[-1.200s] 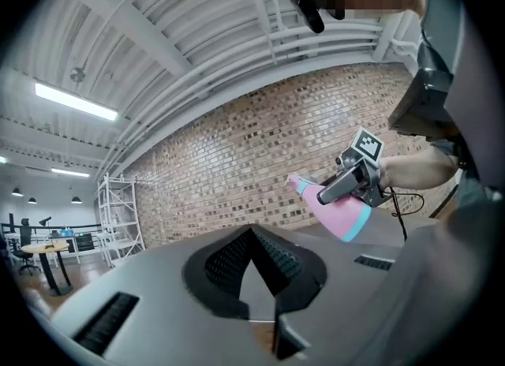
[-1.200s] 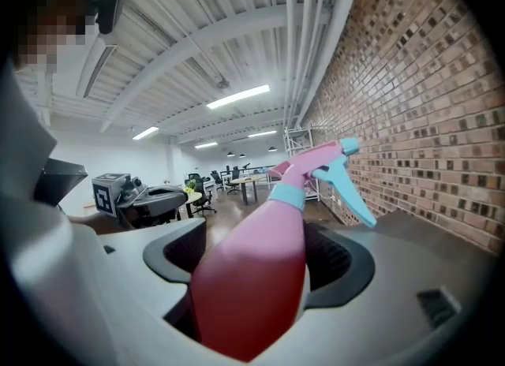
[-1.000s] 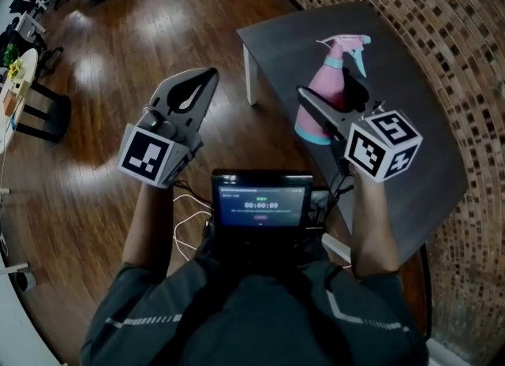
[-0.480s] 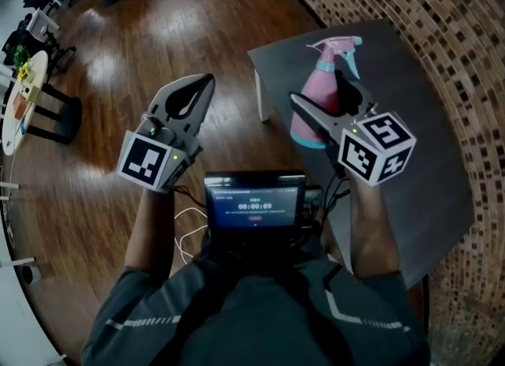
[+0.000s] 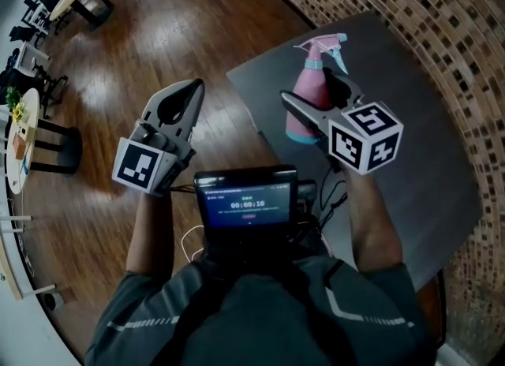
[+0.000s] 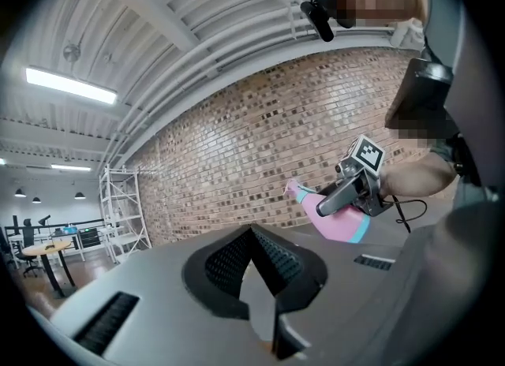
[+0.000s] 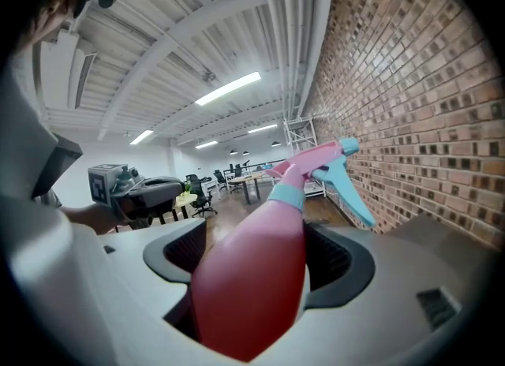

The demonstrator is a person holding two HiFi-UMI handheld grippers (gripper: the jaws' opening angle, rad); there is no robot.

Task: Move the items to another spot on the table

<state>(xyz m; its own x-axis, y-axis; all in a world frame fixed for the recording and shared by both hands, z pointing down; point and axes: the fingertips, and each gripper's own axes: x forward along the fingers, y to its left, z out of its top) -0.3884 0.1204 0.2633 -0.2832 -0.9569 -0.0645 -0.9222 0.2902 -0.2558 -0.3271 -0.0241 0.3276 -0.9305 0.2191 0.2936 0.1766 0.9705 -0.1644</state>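
While the dark grey rectangular bench [image 5: 410,167] shows only one item, a pink plastic spray bottle with a teal collar and trigger [image 5: 304,102], the transfer is judged barely begun. The bottle is close to the bench's near edge, toward its left corner, and no new spot has been reached. The right gripper [image 5: 312,88] is clenched on the bottle's body, its jaws wide on either side; whether the base has left the surface cannot be told. The left gripper [image 5: 194,87], jaws together and empty, hovers off the bench beyond that left corner. Carrying, setting down and release remain. Against the frame a second earlier, the grasp is unchanged, the bench's left corner appears lower in the head view, and the counter on the small chest-mounted screen [image 5: 247,203] has advanced by one.
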